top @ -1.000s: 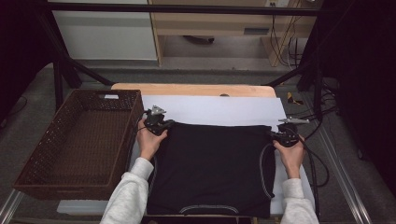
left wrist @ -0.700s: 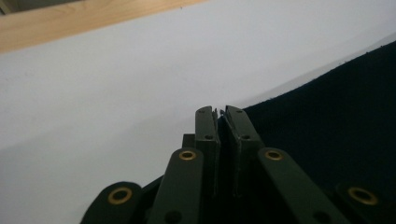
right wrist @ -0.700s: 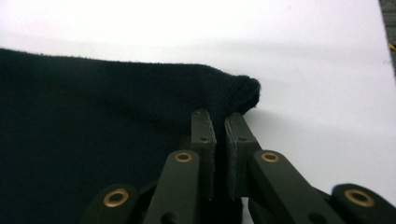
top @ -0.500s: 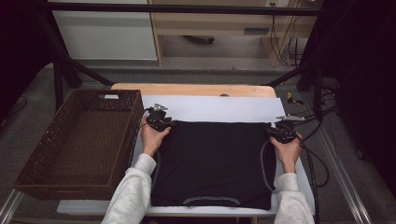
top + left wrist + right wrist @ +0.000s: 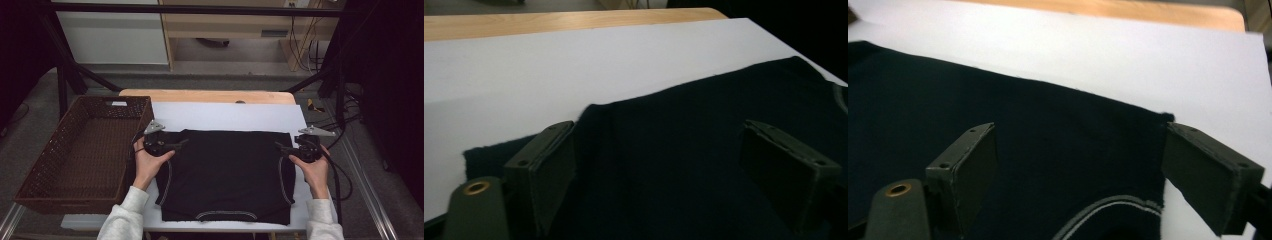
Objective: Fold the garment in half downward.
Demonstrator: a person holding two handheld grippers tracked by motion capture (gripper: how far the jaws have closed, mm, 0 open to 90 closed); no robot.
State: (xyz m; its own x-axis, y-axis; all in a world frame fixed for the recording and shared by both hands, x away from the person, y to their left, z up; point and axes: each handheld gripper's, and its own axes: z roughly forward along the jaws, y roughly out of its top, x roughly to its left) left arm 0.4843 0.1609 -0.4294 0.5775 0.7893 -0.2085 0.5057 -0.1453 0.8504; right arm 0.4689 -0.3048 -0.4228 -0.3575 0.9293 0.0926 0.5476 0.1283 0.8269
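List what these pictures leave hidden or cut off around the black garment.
- Black garment: its underside, hidden against the white sheet in the high view.
- Near hem: the left hand-held gripper view and right hand-held gripper view cut it off.
- Basket: weave detail too small, high view.

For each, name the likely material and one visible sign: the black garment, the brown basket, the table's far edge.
Black garment: soft matte knit fabric, probably; it lies limp, with pale stitched seams.
Brown basket: woven wicker or rattan, seemingly; open weave shows.
Table's far edge: light wood or wood-look board, smooth, with pale grain.
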